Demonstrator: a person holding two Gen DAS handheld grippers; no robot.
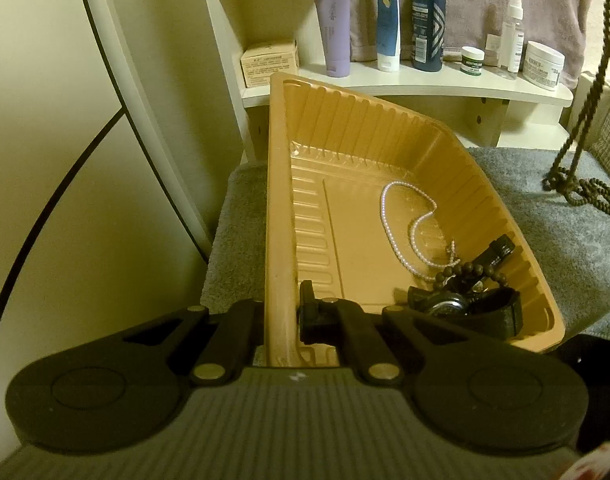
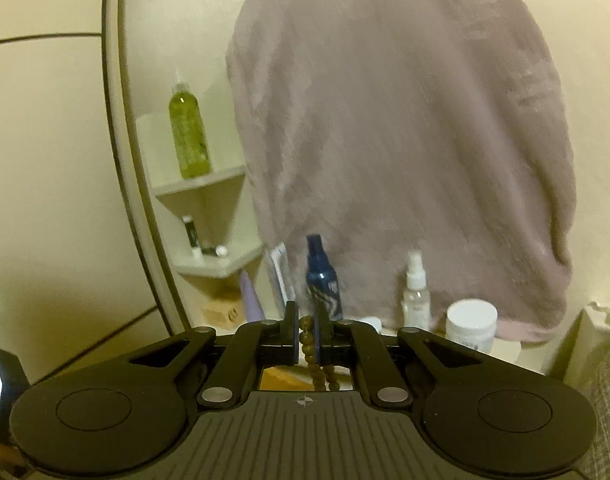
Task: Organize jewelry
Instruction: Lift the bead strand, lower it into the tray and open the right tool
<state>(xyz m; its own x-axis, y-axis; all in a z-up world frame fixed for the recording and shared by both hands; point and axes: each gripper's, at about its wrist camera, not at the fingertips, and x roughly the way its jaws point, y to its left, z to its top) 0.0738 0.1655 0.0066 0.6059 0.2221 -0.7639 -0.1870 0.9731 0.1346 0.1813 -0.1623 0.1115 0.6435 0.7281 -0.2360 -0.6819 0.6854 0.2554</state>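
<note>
My left gripper (image 1: 280, 320) is shut on the left rim of a tan plastic tray (image 1: 279, 184), which rests tilted on a grey towel. In the tray lie a white pearl necklace (image 1: 401, 224), a brown bead bracelet (image 1: 471, 270) and a black watch (image 1: 465, 304). My right gripper (image 2: 306, 332) is shut on a long brown bead necklace (image 2: 309, 346) and holds it high. In the left wrist view that necklace (image 1: 585, 120) hangs down at the right, its lower end coiled on the towel.
The grey towel (image 1: 545, 220) covers the surface under the tray. A white shelf (image 1: 425, 84) behind carries bottles, tubes, jars and a small box. A mauve towel (image 2: 405, 140) hangs above it. A wall is close on the left.
</note>
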